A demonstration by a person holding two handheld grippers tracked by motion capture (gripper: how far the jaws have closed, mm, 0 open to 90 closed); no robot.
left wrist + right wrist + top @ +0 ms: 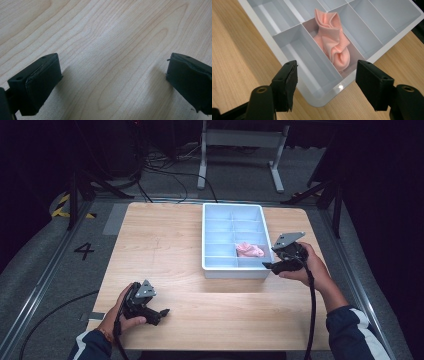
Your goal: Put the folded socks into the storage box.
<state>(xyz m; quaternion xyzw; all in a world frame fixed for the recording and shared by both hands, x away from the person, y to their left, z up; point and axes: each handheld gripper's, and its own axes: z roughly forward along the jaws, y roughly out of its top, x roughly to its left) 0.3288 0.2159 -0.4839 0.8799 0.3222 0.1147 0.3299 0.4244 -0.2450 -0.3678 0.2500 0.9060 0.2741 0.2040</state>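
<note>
A crumpled pink cloth point(249, 250) lies in a compartment on the right side of the pale blue divided tray point(204, 240), second row from the front. My right gripper point(268, 265) hovers by the tray's near right corner. In the right gripper view the gripper point(327, 82) is open, its jaws well apart with nothing between them, and the pink cloth point(334, 42) sits just beyond in the tray point(269, 35). My left gripper point(164, 312) rests near the table's front left. The left gripper point(113, 82) is open over bare wood.
The tray's other compartments hold nothing. The wooden table point(165, 245) has free room to the tray's left and in front of it. Cables and metal stand legs point(202, 170) lie on the grey floor beyond the far edge.
</note>
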